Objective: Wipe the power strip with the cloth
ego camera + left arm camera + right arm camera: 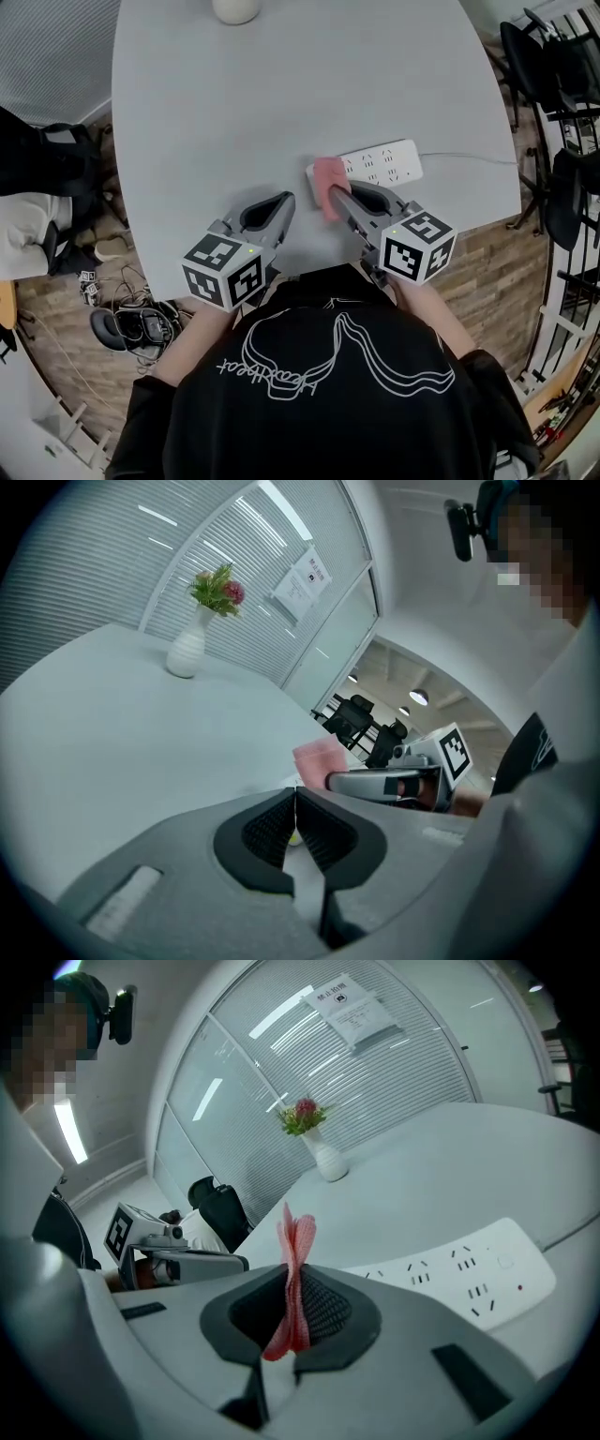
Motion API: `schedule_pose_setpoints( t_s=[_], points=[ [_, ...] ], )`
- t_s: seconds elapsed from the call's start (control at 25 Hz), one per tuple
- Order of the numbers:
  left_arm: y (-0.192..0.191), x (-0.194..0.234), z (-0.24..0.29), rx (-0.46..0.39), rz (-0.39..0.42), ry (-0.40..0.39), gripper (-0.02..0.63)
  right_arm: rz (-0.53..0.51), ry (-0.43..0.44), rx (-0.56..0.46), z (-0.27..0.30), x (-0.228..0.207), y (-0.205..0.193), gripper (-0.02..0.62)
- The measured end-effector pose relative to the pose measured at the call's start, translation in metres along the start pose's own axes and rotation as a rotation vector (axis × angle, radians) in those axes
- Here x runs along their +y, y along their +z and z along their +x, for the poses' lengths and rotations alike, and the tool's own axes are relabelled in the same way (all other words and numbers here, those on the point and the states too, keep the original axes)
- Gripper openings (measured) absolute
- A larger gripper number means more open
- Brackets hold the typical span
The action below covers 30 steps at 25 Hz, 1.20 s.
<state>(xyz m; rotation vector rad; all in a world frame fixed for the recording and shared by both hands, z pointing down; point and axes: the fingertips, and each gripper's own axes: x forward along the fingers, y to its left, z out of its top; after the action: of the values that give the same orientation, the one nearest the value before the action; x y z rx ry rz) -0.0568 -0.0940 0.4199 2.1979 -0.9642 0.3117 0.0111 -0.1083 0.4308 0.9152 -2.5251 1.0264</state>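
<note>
One strip (380,164) on the desk (281,94), and one pink cloth (329,186) at its cordless end, pinched tight in the right claw (343,195). The left claw (284,204), near the strip, is pressed together on nothing. One vase (235,9) stands beyond the strip; only the gripper views show its flowers (302,1115).

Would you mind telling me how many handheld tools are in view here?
2. The left tool, shut and empty, is over the table's near edge; the right tool, shut on the pink cloth, is at the power strip's end nearest the left tool.
</note>
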Motion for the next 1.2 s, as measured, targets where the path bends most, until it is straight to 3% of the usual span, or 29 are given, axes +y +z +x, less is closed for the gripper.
schedule_pose_setpoints(
  t_s=[0.56, 1.2],
  points=[
    [-0.006, 0.014, 0.009, 0.031, -0.035, 0.000, 0.014, -0.106, -0.079, 0.122, 0.030, -0.013, -0.018, 0.037],
    [-0.013, 0.016, 0.011, 0.055, -0.040, 0.004, 0.014, -0.195, -0.127, 0.191, 0.036, -0.021, -0.027, 0.035]
  ],
)
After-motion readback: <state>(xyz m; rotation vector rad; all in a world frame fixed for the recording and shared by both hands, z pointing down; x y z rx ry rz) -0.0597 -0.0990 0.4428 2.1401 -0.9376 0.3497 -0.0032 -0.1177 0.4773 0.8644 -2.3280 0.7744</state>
